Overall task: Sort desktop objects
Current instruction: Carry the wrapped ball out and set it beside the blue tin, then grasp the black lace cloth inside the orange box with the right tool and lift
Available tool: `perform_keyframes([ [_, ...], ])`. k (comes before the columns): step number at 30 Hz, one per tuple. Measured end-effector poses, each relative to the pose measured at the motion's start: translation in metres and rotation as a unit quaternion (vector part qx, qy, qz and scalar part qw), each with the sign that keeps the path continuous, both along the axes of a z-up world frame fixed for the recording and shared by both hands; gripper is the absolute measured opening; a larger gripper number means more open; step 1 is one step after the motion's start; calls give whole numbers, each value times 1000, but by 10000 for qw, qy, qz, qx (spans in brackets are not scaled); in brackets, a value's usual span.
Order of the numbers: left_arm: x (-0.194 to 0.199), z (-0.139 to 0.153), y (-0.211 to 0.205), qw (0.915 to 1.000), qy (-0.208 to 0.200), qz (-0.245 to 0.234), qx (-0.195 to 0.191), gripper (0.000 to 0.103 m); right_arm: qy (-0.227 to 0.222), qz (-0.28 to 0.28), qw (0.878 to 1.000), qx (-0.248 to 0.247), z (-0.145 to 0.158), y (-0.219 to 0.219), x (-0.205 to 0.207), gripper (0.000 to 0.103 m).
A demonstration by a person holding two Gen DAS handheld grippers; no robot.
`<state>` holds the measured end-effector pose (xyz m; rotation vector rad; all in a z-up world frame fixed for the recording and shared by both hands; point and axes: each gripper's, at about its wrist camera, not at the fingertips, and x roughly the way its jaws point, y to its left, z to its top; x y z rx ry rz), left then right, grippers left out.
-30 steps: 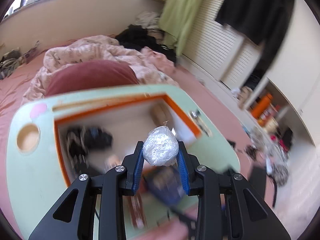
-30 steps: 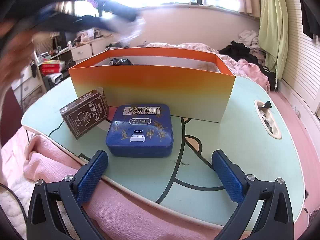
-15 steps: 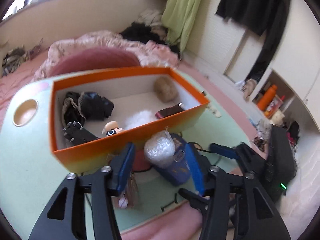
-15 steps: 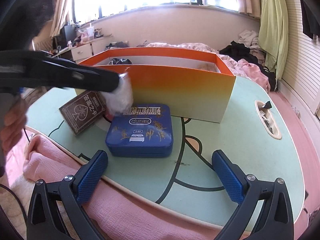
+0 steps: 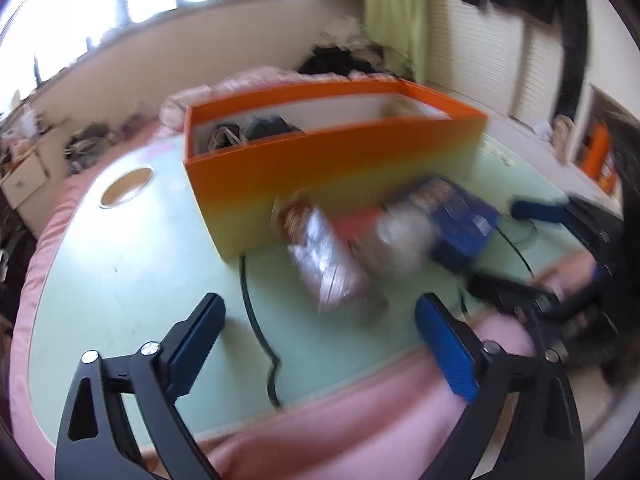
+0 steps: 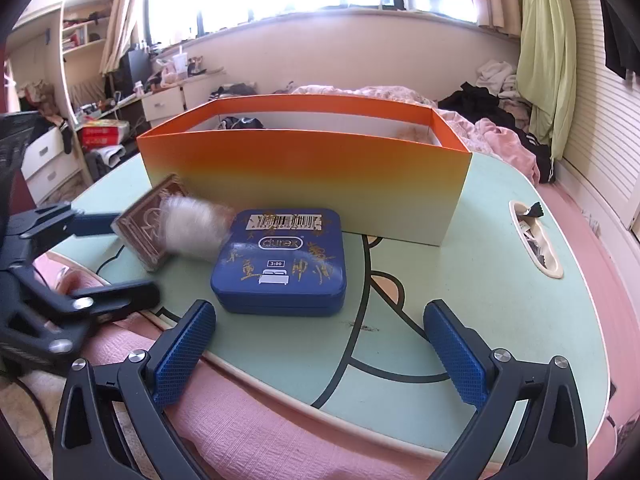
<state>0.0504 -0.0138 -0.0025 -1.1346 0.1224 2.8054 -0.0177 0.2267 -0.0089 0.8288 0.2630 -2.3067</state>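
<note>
One orange box (image 6: 304, 176), one blue tin (image 6: 280, 260), one card pack (image 6: 148, 228), one foil ball (image 6: 192, 228); left tongs (image 5: 320, 344) opening, empty; right tongs (image 6: 320, 352) spread over bare tabletop (image 6: 500, 280) edge.

We see a pale green table (image 6: 500, 280) printed with a cartoon outline, its near edge against pink bedding (image 6: 280, 420). On it stand an orange box (image 6: 304, 176), a blue tin (image 6: 280, 260) just before it, and a brown card pack (image 6: 150, 220) beside the tin. A blurred foil-wrapped ball (image 6: 192, 228) shows between pack and tin.
</note>
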Motion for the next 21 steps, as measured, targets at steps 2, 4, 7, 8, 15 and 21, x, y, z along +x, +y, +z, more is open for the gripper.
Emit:
perform_keyframes([
  [2, -7, -1, -2, 10000, 76, 17, 27, 103, 13, -8, 10000, 9, 0, -2, 2, 103],
  [4, -7, 0, -4, 9999, 119, 5, 26, 103, 18, -10, 10000, 1, 0, -1, 2, 103],
  [7, -7, 1, -7, 9999, 149, 6, 40, 103, 16, -4, 10000, 4, 0, 0, 2, 103],
  [8, -8, 2, -8, 9999, 152, 5, 36, 103, 13, -2, 10000, 2, 0, 0, 2, 103],
  [15, -5, 0, -7, 9999, 164, -2, 41, 103, -105, 228, 9995, -192, 6, 5, 3, 103],
  [21, -4, 0, -5, 9999, 165, 12, 33, 103, 77, 533, 9946, -891, 76, 15, -3, 103],
])
